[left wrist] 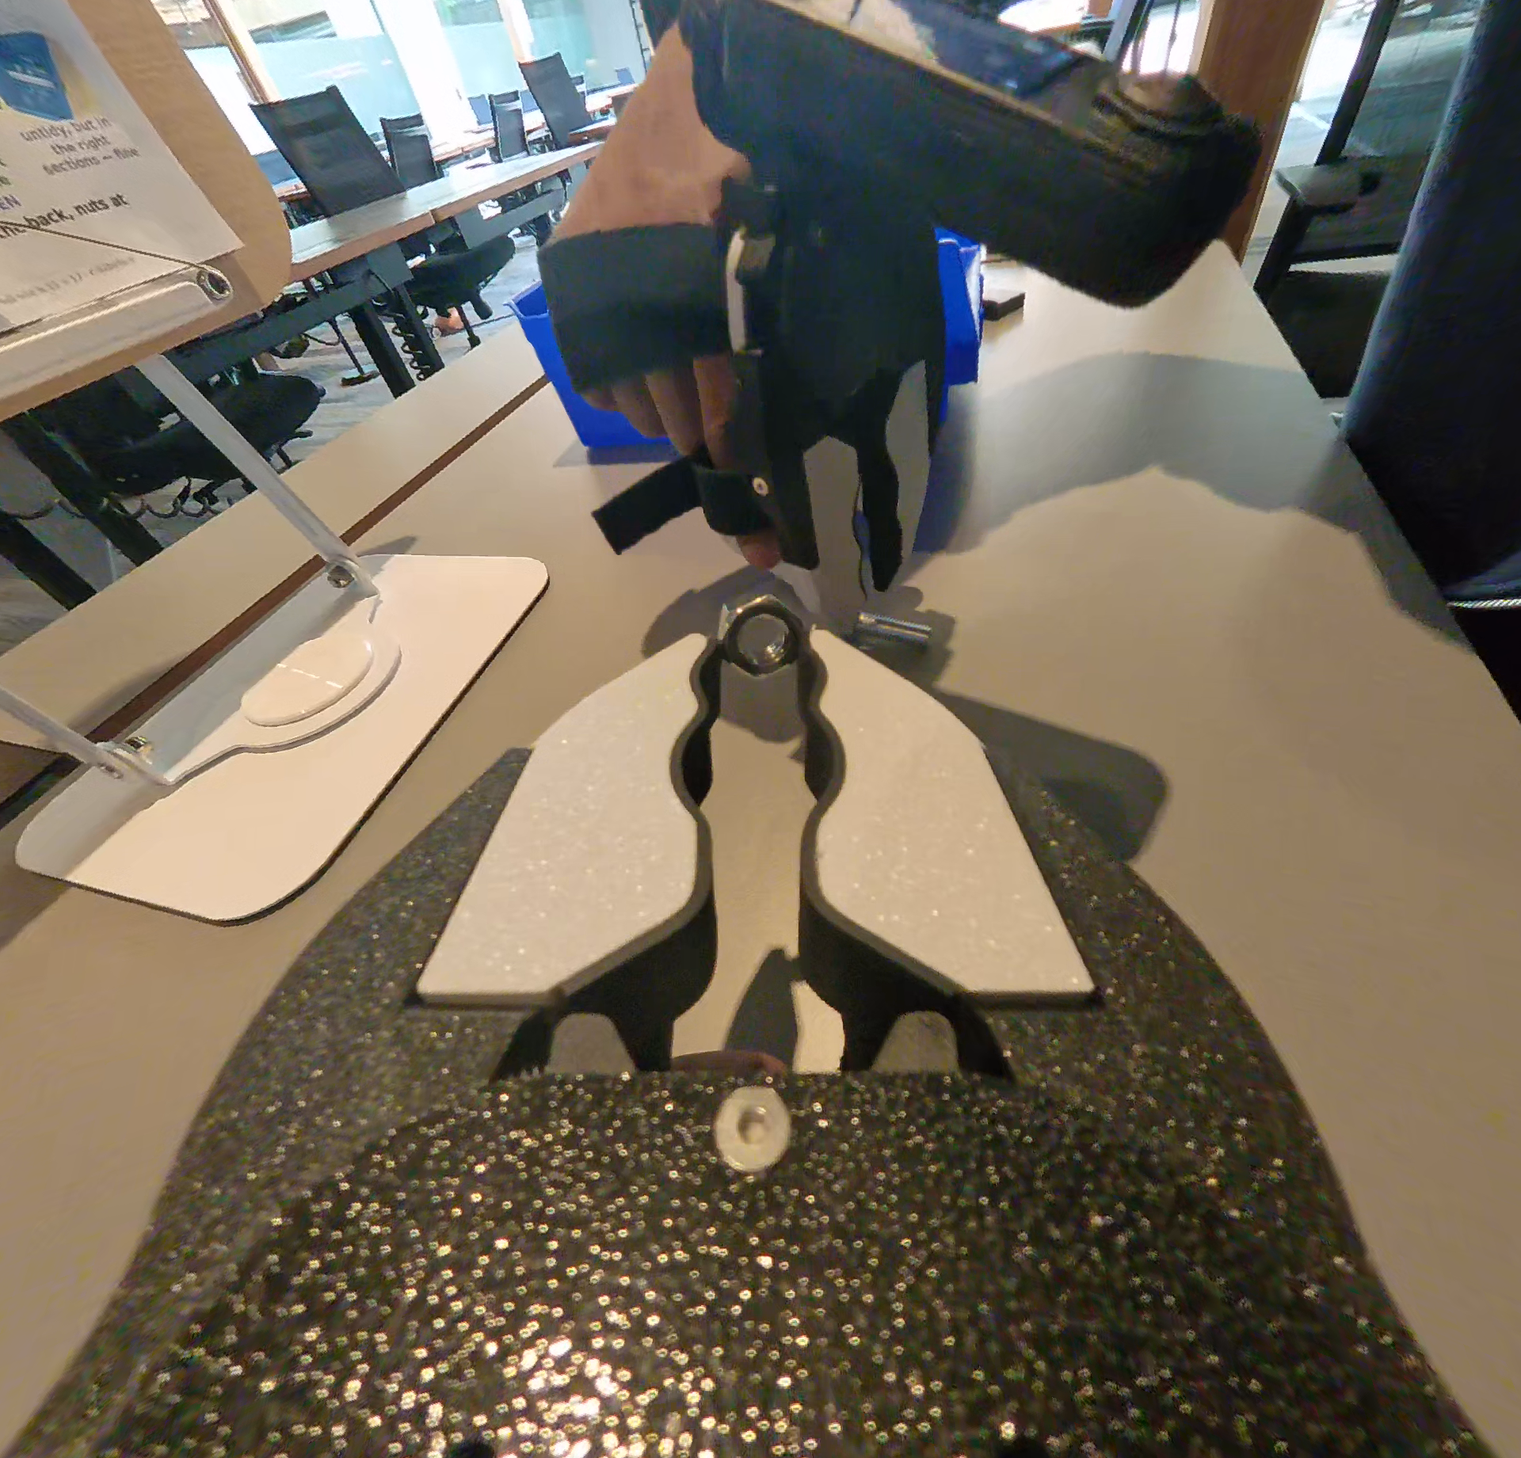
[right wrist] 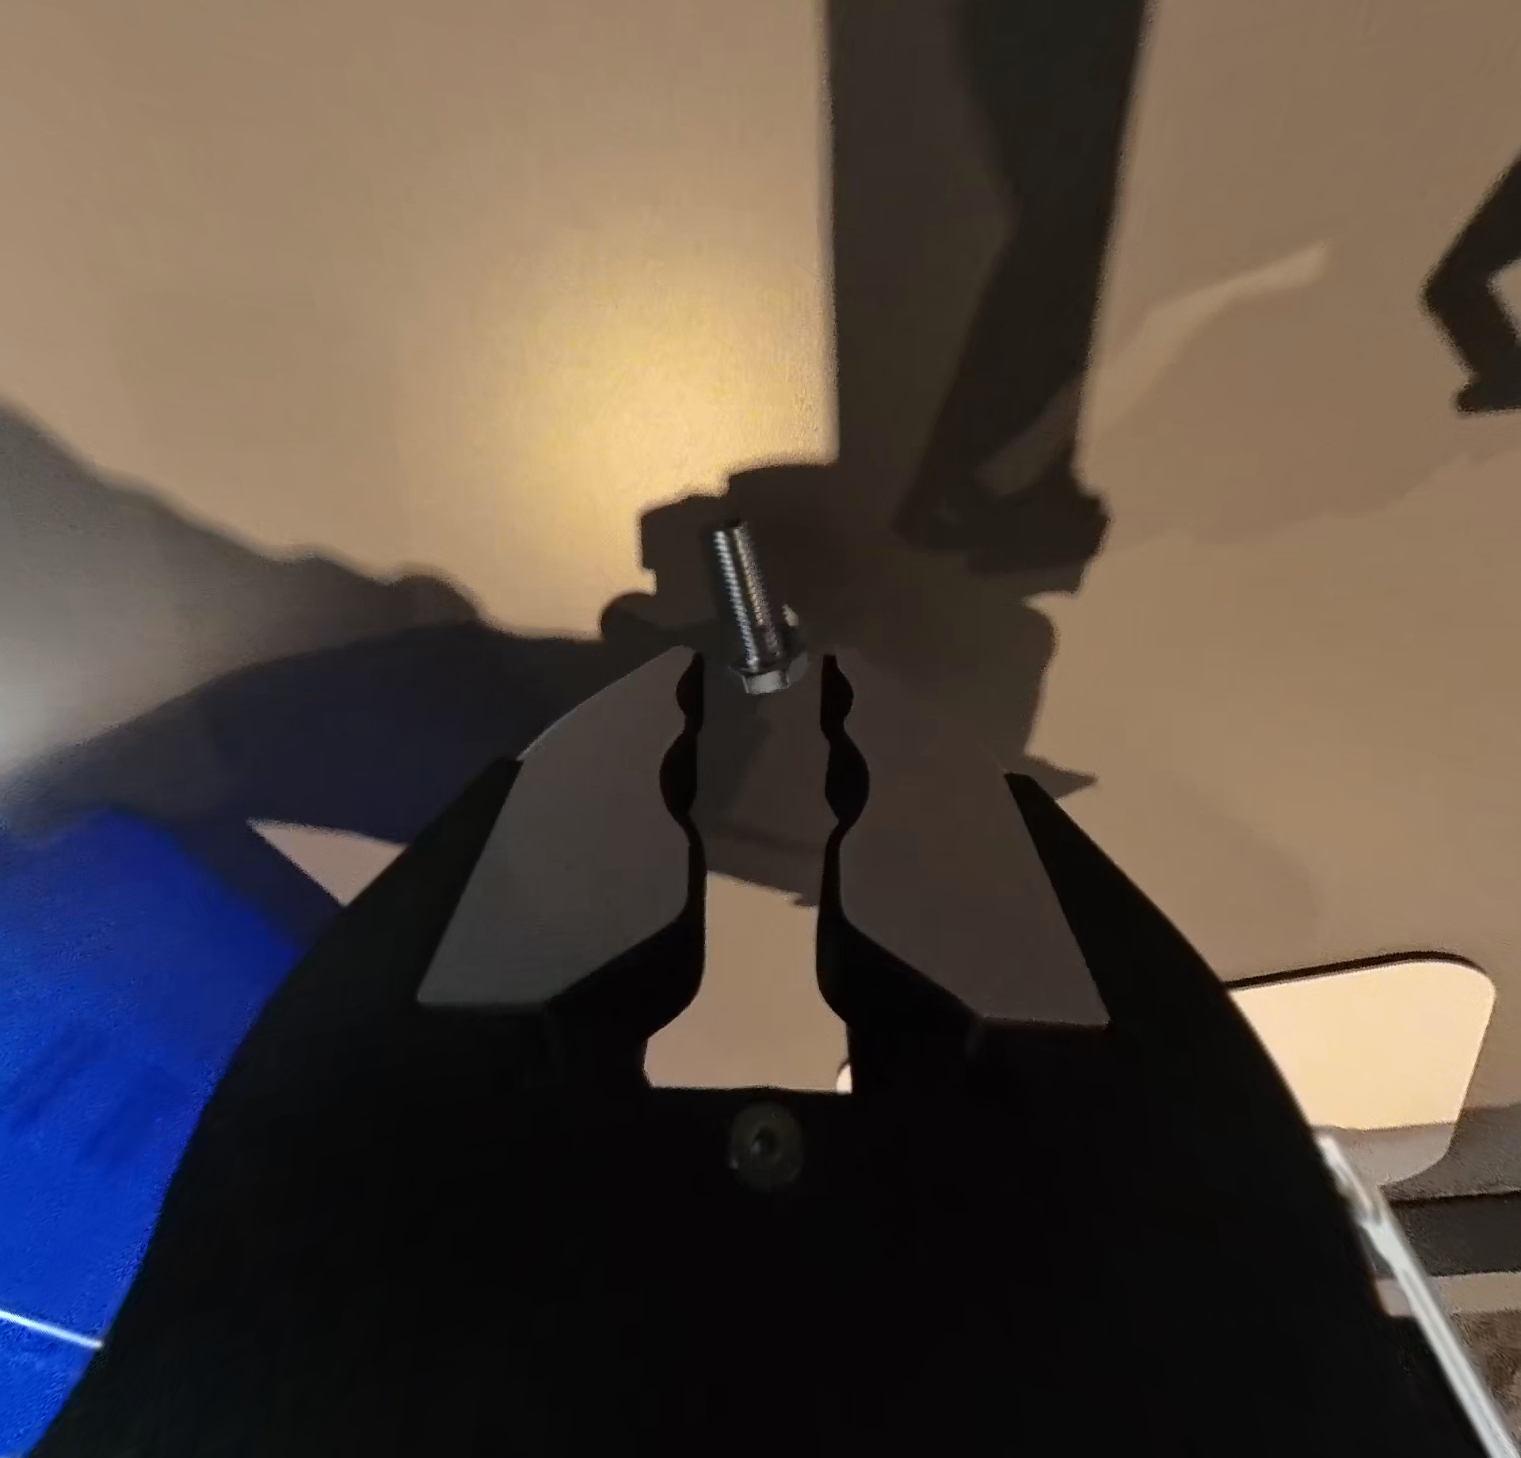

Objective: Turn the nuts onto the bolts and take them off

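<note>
Left wrist view: left gripper point(left wrist: 761, 652) pinching a hex nut point(left wrist: 758, 642) between its fingertips, nut face-on to the camera, bore visible, held just above the beige table point(left wrist: 1152, 678). Glittery white finger point(left wrist: 609, 834) plates converging on the nut, jaws clamped tight on its flats. Lying just beyond and to the right: a silver bolt point(left wrist: 901, 627) on its side on the table, apart from the nut. Hanging above that bolt: right gripper point(left wrist: 839, 571), black, pointing down, carried by a gloved hand point(left wrist: 650, 308); fingertips spread with a gap between them, touching nothing as far as visible. Sitting behind it: blue bin point(left wrist: 959, 324), mostly hidden by the gripper. Standing at left: white base plate point(left wrist: 272, 760) of a clear sign holder, paper sheet point(left wrist: 74, 127) propped above it. Showing in the background: office desks and chairs, blurred.

Right wrist view: looking almost straight down at the table point(right wrist: 411, 266), heavy shadows, slight motion blur. Right gripper point(right wrist: 761, 666) hanging with jaws apart, gripping nothing. Lying just past the fingertips: bolt point(right wrist: 749, 608), hex head nearest the tips and roughly centred in the gap, threaded end pointing away; contact with either finger not resolvable, looks slightly clear. Showing at lower left: blue bin point(right wrist: 99, 1007), blurred. Showing at lower right: corner of the white base plate point(right wrist: 1358, 1032).
</note>
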Demonstrator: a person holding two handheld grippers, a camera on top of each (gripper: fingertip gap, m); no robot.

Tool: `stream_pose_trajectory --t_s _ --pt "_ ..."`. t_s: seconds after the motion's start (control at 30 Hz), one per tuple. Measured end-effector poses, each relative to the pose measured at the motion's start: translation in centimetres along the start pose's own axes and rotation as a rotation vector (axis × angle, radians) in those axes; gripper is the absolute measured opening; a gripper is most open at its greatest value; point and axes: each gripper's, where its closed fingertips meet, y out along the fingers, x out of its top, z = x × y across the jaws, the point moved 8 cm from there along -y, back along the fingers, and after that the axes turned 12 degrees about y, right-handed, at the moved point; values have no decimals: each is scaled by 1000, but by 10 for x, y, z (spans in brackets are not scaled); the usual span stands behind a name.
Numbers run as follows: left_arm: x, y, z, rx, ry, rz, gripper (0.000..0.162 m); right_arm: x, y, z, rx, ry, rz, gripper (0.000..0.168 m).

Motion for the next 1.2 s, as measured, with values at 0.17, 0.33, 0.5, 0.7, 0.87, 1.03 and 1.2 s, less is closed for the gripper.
stream_pose_trajectory --t_s 0.17,0.33,0.5,0.7,0.87,1.03,1.2 --pt "1 0 -1 -5 2 -1 17 0 7 -3 28 -53 40 24" --pt "1 0 -1 -7 3 -2 17 -1 12 -4 66 -75 79 19" --pt "1 0 -1 -7 2 -3 17 0 13 -5 71 -54 69 19" --pt "2 1 -2 -11 3 -6 17 -2 13 -5 55 8 56 20" --pt "2 1 -2 -11 5 -8 17 -5 13 -5 56 102 7 19" --pt "3 -1 -2 -5 2 -15 17 -9 13 -4 35 253 -69 19" --pt "4 -1 -2 -6 1 -21 17 -11 14 0 -57 489 -156 19"
